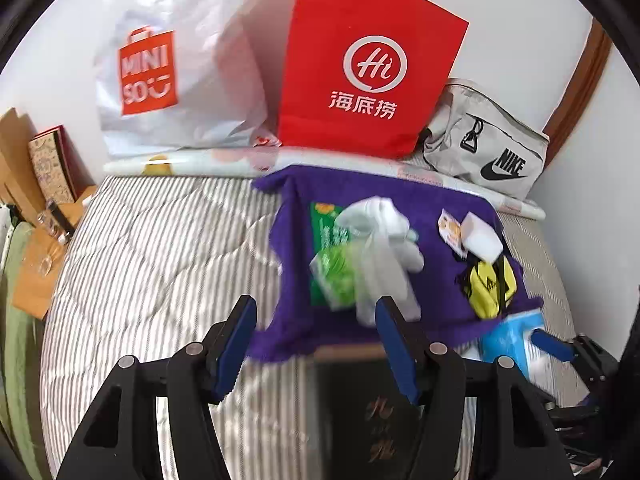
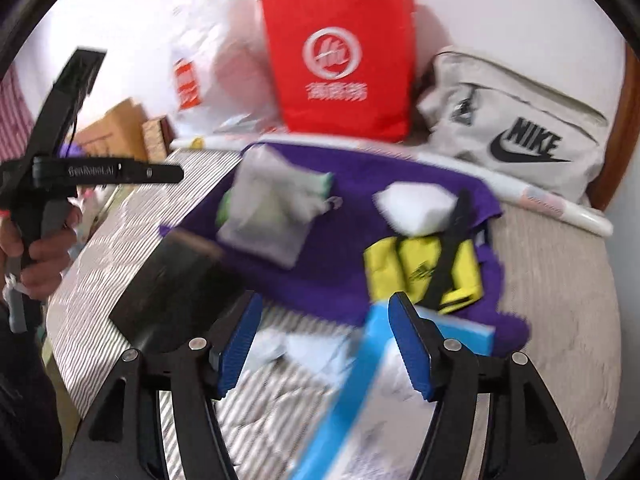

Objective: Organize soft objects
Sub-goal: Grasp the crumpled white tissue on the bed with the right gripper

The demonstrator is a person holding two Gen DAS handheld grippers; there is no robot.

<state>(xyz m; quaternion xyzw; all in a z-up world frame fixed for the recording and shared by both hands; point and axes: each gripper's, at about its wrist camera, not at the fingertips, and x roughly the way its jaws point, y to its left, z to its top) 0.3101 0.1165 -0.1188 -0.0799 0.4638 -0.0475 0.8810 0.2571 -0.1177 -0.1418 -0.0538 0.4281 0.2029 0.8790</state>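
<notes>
The left gripper [image 1: 316, 328] stands open with nothing between its blue pads, over the near edge of the purple cloth [image 1: 440, 280]. The right gripper [image 2: 326, 334] is open too and holds nothing; a blue packet [image 2: 360, 392] lies under it on the striped bed [image 1: 160, 264]. The cloth is spread on the bed in front of a red bag [image 1: 368, 60], a white bag [image 1: 180, 72] and a grey pouch [image 1: 488, 148] along the wall. On the cloth lie a green packet [image 1: 332, 276] with a white glove [image 1: 384, 248] over it, a yellow pouch [image 1: 488, 284] and a white block [image 1: 480, 236]. A dark box [image 2: 172, 296] touches the near edge of the cloth.
</notes>
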